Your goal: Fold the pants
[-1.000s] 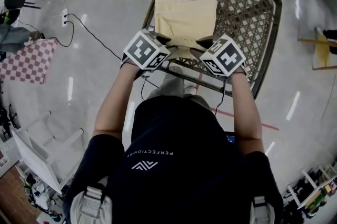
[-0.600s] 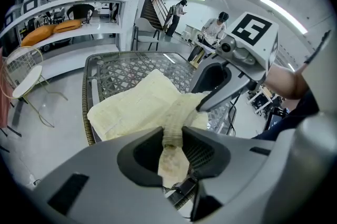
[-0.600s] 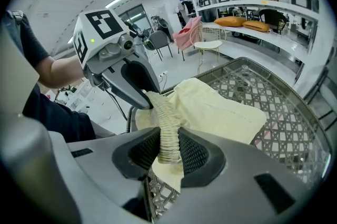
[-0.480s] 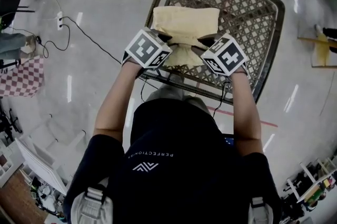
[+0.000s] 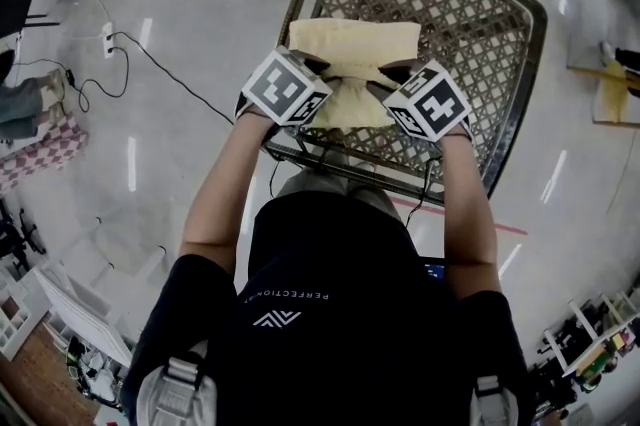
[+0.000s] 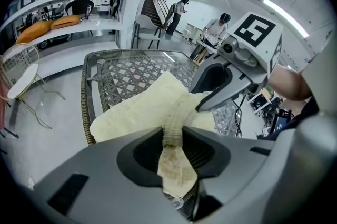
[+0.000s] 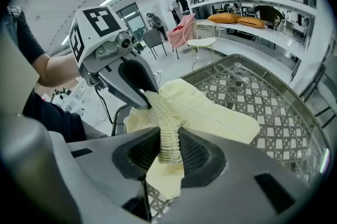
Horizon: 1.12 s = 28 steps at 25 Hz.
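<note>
1. Floor (image 5: 180,4): pale and glossy. A black cable (image 5: 170,64) trails across it, left of the table.
2. Lattice table (image 5: 470,14): brown woven top in a dark rim. My shoulders hide its near edge.
3. Pants (image 5: 355,39): pale yellow. The far part lies flat on the table's near-left area, and the near end is bunched between my two grippers.
4. Left gripper (image 6: 171,136): jaws partly closed, pinching a gathered ribbed fold of the pants, with a tail of fabric hanging behind the pads.
5. Right gripper (image 7: 168,136): same condition, clamped on the opposite gathered fold, close beside the left.
6. From the head view, my marker cubes cover both sets of jaws.
</note>
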Each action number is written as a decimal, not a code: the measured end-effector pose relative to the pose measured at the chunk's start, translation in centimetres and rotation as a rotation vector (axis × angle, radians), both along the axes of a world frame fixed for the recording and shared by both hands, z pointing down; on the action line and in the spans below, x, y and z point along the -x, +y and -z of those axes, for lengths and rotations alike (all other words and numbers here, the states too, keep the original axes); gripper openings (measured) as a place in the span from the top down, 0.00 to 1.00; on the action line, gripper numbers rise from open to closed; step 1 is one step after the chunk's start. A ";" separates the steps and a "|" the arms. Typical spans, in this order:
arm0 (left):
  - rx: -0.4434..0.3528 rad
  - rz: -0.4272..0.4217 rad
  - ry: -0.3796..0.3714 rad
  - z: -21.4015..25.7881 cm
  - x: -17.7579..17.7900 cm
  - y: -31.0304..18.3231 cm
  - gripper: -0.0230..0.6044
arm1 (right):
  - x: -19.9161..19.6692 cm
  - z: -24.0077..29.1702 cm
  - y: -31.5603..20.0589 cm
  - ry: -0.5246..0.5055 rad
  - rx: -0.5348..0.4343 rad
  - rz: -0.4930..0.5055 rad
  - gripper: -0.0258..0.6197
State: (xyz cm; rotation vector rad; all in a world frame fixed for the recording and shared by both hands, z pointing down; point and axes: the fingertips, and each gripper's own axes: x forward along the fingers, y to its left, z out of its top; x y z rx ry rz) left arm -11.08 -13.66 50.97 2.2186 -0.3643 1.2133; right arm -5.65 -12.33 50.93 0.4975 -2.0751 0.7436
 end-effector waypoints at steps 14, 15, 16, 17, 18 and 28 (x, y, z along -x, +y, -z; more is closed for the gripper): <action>0.013 0.031 0.017 -1.9 -0.2 -2.7 0.78 | -0.4 -1.8 -2.8 -0.013 -0.020 -0.086 0.78; 0.010 0.035 0.018 -1.9 -0.2 -2.9 0.77 | -0.4 -1.8 -3.0 -0.016 -0.024 -0.091 0.77; 0.006 0.040 0.019 -2.0 -0.2 -3.1 0.77 | -0.4 -1.9 -3.3 -0.018 -0.028 -0.096 0.77; 0.002 0.045 0.022 -2.1 -0.1 -3.4 0.77 | -0.5 -2.0 -3.5 -0.019 -0.033 -0.103 0.77; 0.000 0.051 0.028 -2.2 -0.2 -3.6 0.77 | -0.5 -2.1 -3.8 -0.019 -0.039 -0.110 0.77; -0.076 0.131 0.050 -1.9 -0.1 -6.6 0.75 | -1.2 -1.6 -7.0 -0.027 -0.153 -0.226 0.72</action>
